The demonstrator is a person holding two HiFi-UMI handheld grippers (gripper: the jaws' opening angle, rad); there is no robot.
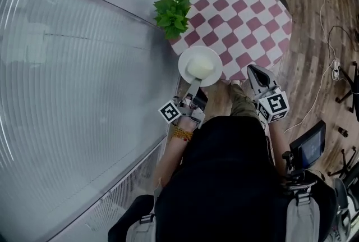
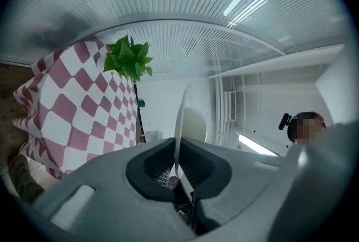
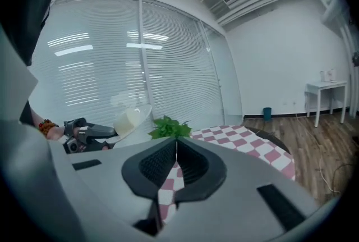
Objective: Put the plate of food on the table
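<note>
The left hand-held gripper [image 1: 194, 87] pinches the rim of a white plate [image 1: 208, 54] bearing a pale mound of food [image 1: 201, 68], holding it aloft at the near edge of the round bench [image 1: 241, 10] with its red-and-white checked cloth. The right hand-held gripper [image 1: 255, 73], jaws pressed together on nothing, hovers at the same edge. A plant [image 1: 173, 12] stands at the bench's left rim.
</note>
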